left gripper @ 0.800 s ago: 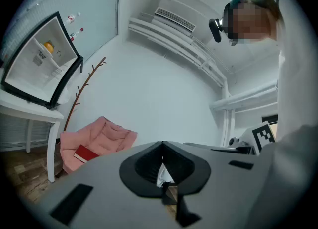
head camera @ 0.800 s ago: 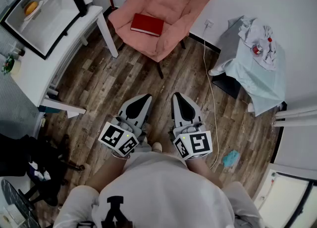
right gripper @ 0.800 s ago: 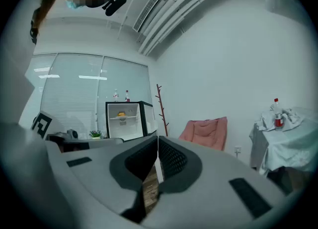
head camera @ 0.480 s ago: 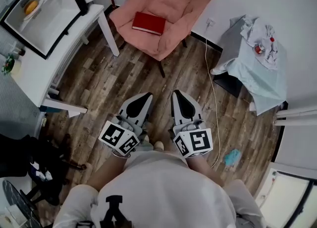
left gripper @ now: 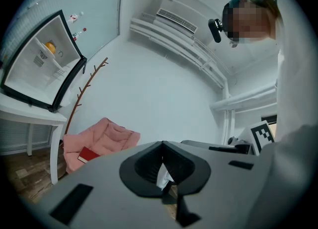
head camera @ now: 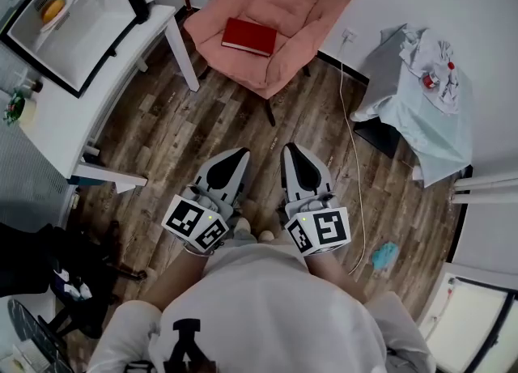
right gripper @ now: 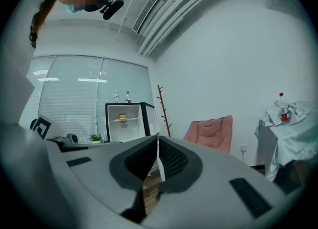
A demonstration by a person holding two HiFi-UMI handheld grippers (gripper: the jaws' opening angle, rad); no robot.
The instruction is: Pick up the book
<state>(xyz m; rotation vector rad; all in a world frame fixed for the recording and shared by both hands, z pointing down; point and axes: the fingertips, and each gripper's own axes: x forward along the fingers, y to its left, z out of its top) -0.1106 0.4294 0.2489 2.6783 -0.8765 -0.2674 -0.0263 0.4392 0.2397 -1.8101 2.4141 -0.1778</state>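
Head view with both gripper views, approach stage. The book (head camera: 249, 36), red and flat, lies on the seat of the pink armchair (head camera: 312, 3), far ahead of both jaws and well apart from them. Its long axis runs across the seat, crosswise to my line of advance, and one long edge faces me. The left gripper (head camera: 235, 163) and the right gripper (head camera: 293, 157) are held level side by side, each with its jaws closed on nothing. The left gripper seems slightly nearer to the book, so I judge it the likelier one to lead. Neither is aimed true, though. In the left gripper view the book sits left of the jaw line, and in the right gripper view the armchair stands right of it (the book itself I cannot make out there). The wooden floor (head camera: 202, 120) between jaws and armchair offers open room. A leg of the white counter (head camera: 183, 60) borders that lane left of the jaws. A trailing cable (head camera: 350, 120) and a cloth-draped table (head camera: 425, 133) border it on the right. The chair's padded sides rise around the seat, so the front edge looks like the free way in. The jaws must open before either reaches the cover.
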